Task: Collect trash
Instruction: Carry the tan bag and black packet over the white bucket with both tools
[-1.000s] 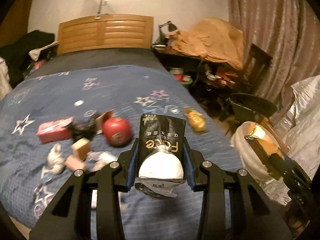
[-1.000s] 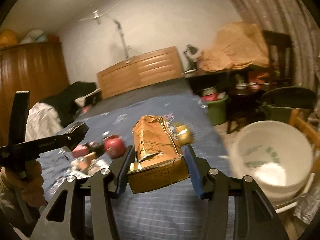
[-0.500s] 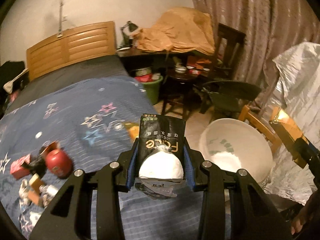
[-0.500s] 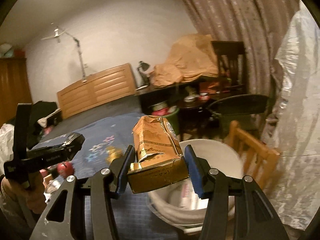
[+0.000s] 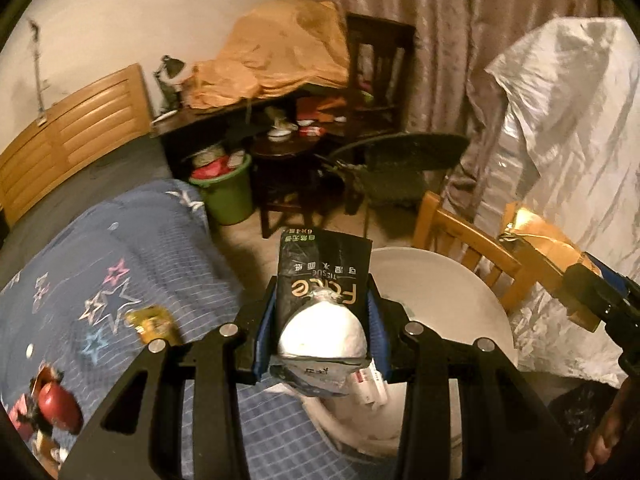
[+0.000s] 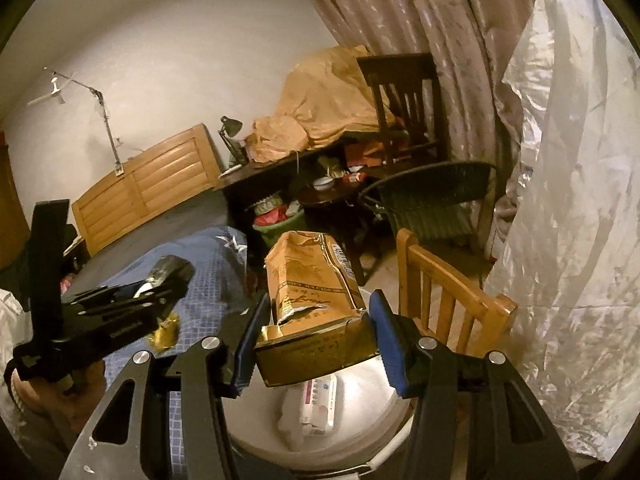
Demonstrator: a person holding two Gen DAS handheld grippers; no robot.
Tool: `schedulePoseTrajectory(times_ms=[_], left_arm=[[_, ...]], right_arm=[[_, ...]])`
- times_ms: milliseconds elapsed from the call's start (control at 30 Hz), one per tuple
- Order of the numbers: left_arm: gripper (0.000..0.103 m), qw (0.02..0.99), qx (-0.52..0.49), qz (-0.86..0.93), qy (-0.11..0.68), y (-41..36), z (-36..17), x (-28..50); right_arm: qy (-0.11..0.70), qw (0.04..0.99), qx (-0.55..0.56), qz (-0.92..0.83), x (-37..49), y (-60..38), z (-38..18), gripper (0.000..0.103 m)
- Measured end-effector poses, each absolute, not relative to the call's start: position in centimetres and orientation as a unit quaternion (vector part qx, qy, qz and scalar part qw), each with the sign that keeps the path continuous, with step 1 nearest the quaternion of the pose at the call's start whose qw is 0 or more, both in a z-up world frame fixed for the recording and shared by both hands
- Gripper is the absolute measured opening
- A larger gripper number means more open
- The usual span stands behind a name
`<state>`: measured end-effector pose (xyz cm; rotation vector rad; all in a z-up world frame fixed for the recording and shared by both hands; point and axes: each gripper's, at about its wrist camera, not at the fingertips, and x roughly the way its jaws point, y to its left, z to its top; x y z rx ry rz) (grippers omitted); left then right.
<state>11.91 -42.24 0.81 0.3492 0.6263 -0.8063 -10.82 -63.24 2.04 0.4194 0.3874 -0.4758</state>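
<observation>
My left gripper point(image 5: 322, 312) is shut on a black tissue pack point(image 5: 323, 276) with white tissue bulging from its end, held just over the near rim of a white bucket point(image 5: 452, 296). My right gripper point(image 6: 316, 328) is shut on a crushed brown carton point(image 6: 312, 292) above the same white bucket point(image 6: 360, 412), where a white wrapper point(image 6: 318, 404) lies inside. In the left wrist view the carton point(image 5: 540, 248) shows at the right edge. The left gripper point(image 6: 132, 300) appears at the left of the right wrist view.
A blue star-patterned bed point(image 5: 100, 280) still holds a yellow wrapper point(image 5: 154, 322) and a red round item point(image 5: 56, 404). A wooden chair point(image 6: 444, 296) stands behind the bucket, with a green bin point(image 5: 228, 196), a dark chair point(image 5: 400, 168) and plastic sheeting point(image 6: 568, 240) nearby.
Both grippers have swung right from over the bed to the white bucket, each still gripping its item. The bed trash has slid to the left edge of view.
</observation>
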Motion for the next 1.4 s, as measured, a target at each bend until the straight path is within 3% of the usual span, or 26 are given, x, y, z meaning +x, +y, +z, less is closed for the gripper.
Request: schedulePoseTrajectory(times_ms=[400, 1400], left_arm=[[0.038, 0.837, 0.188, -0.393, 0.33, -44.8, -2.3, 12.8], [0.038, 0.829, 0.201, -0.398, 0.339, -45.5, -3.3, 12.5]], right_arm=[[0.212, 0.925, 0.21, -0.233, -8.8, -63.1, -0.3, 0.053], [0.218, 0.922, 0.214, -0.237, -8.2, -62.7, -1.5, 0.053]])
